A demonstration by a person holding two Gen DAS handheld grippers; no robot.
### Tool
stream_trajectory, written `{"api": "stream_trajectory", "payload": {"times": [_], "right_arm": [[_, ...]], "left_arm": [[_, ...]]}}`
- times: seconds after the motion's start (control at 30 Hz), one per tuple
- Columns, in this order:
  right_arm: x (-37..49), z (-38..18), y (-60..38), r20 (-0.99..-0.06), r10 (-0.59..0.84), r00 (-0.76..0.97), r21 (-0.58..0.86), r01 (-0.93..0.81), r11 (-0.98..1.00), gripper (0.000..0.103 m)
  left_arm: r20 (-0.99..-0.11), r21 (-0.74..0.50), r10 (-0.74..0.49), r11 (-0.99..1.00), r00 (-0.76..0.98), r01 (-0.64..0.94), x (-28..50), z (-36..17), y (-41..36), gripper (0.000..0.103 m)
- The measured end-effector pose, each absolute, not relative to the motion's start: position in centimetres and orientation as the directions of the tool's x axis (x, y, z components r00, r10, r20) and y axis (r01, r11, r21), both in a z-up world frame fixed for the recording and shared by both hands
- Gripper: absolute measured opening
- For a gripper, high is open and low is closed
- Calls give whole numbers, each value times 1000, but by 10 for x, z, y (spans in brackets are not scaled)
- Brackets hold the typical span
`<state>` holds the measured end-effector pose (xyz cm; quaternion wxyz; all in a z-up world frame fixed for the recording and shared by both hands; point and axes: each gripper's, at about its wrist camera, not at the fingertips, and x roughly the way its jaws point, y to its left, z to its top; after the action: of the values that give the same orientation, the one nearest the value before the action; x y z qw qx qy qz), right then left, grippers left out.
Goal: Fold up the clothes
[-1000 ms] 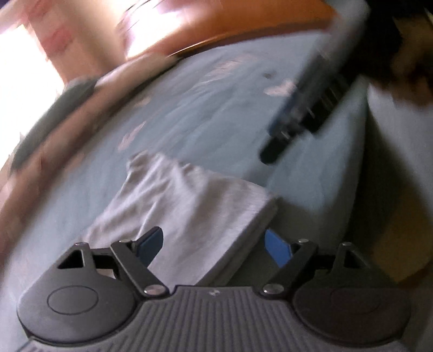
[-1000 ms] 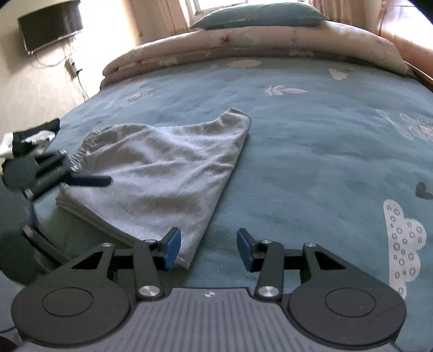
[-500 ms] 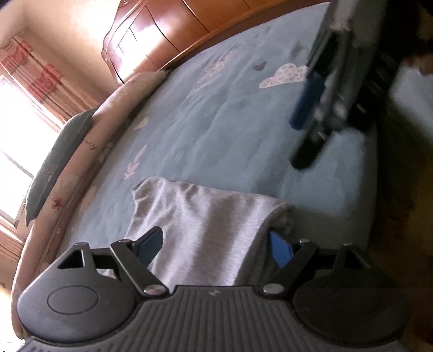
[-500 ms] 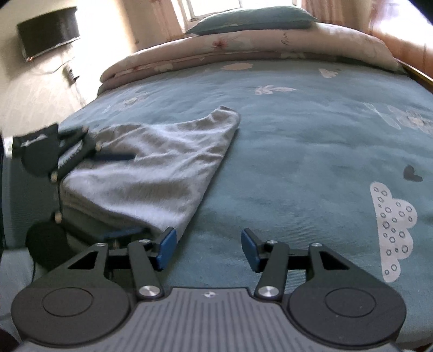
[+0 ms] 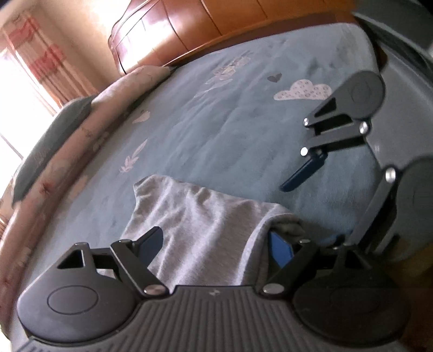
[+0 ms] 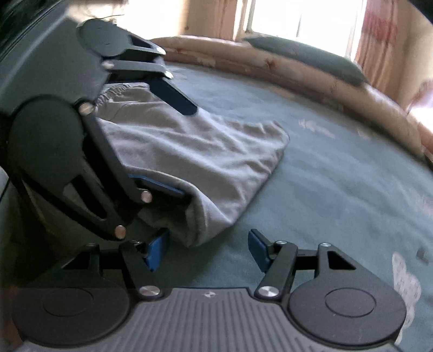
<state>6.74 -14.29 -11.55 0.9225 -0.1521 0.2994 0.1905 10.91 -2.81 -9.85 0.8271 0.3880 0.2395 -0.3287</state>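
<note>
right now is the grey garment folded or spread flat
Folded: the grey garment lies doubled on the bed, layered edges showing.

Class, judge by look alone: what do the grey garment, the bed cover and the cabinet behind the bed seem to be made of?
Grey garment: probably soft cotton jersey, matte; it creases and drapes limply.
Bed cover: seemingly a plush, brushed blue fabric; dull, fuzzy surface with printed shapes.
Cabinet: likely varnished wood; reddish-brown with glossy highlights.

Both cams sit low and close over the bed [image 5: 216, 130], angled down. Left one faces the wardrobe [image 5: 189, 29], right one faces the window [image 6: 297, 19]. Both catch the grey garment [image 5: 200, 230] and each other's gripper.
</note>
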Motion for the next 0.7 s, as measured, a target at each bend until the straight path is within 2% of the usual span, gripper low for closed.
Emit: {"api": "stream_trajectory", "payload": {"times": [0.17, 0.3, 0.4, 0.57, 0.7], "right_arm": [[61, -114, -127, -515, 202, 833, -345, -417, 841, 76], [59, -115, -120, -486, 168, 857, -453, -412, 790, 78], [50, -107, -122, -473, 218, 853, -444, -445, 778, 80], [60, -112, -117, -461, 148, 875, -495, -392, 775, 81], [66, -110, -111, -441, 150, 885, -508, -384, 771, 81]], "left_arm": [[-677, 404, -378, 527, 632, 748, 120, -95, -20, 84], [-689, 343, -397, 559, 606, 755, 126, -91, -12, 84], [-699, 301, -411, 574, 586, 761, 132, -91, -7, 84], [-721, 208, -428, 617, 546, 759, 145, -90, 0, 84], [-726, 153, -444, 640, 525, 753, 151, -87, 7, 84]]}}
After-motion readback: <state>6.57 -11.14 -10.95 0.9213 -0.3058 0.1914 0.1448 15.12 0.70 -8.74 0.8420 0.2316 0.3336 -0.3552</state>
